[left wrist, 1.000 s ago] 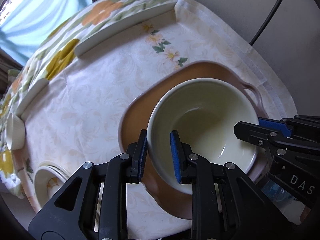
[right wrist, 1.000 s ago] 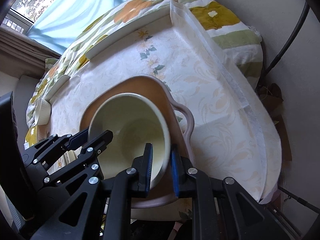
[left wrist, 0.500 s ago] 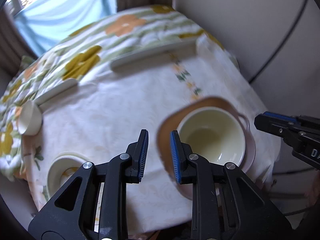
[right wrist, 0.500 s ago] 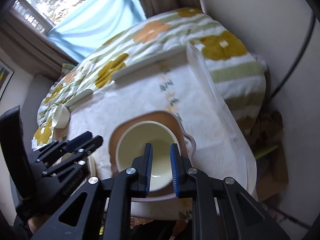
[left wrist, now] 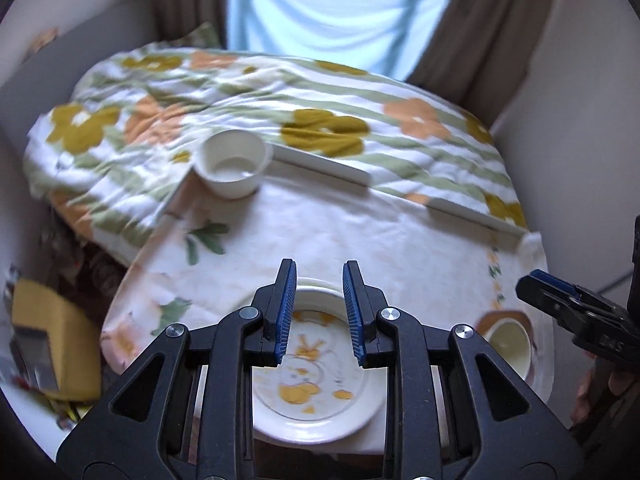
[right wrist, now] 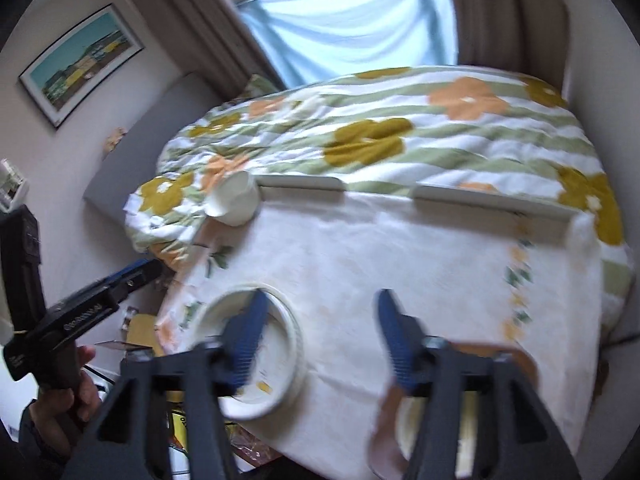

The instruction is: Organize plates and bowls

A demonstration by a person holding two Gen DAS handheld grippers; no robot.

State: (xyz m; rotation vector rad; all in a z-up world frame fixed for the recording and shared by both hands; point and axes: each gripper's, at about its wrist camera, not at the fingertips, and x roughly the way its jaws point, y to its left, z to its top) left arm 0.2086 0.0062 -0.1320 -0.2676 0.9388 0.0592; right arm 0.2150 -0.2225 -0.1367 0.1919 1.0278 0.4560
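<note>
On the near edge of the worktop [left wrist: 400,236] sits a plate [left wrist: 320,392] with orange drawings, right under the left tongs [left wrist: 319,312], which are partly open and empty. Cream bowl [left wrist: 510,346] rests in a brown dish [right wrist: 386,396] off to the right. White cup [left wrist: 234,166] is at the far corner. Right tongs [right wrist: 320,344] are spread wide, holding nothing.

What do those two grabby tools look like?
Each black plastic tool has two flat fingers with ribbed blue pads, joined by silver bolts. The other black plastic tool has raised letters on its side. A bare hand holds the handle.
</note>
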